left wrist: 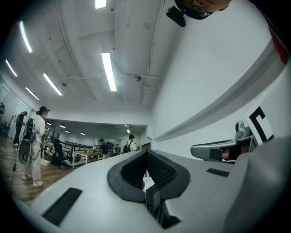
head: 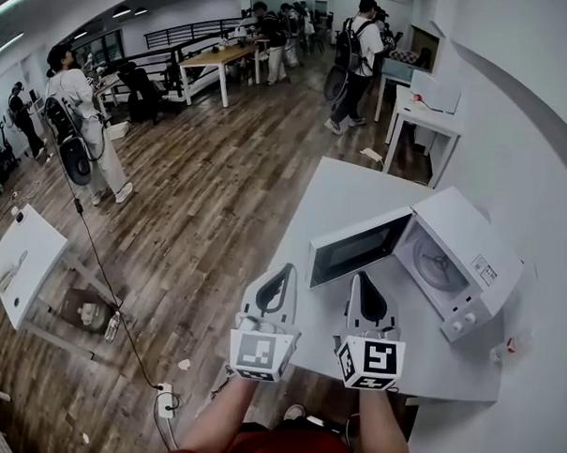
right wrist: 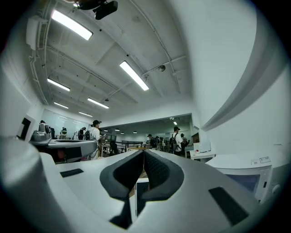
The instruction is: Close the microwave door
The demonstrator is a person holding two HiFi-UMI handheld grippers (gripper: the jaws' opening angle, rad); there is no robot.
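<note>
The white microwave (head: pixel 470 262) stands on the white table (head: pixel 346 191) by the wall. Its door (head: pixel 358 248) hangs open toward the left, its dark window facing me, and the round turntable shows inside. My left gripper (head: pixel 289 268) is held level just off the table's near left edge, jaws together and empty. My right gripper (head: pixel 360 277) hovers over the table just in front of the open door, also shut with nothing in it. In the right gripper view the microwave (right wrist: pixel 248 173) sits at the right, beyond the gripper (right wrist: pixel 143 152). The left gripper (left wrist: pixel 145 152) looks past the table into the room.
A small bottle (head: pixel 503 351) lies at the table's near right corner. A white wall runs along the right. On the wooden floor at the left are a small white table (head: pixel 24 256), a cable and a power strip (head: pixel 166 399). Several people (head: pixel 82 118) stand farther off.
</note>
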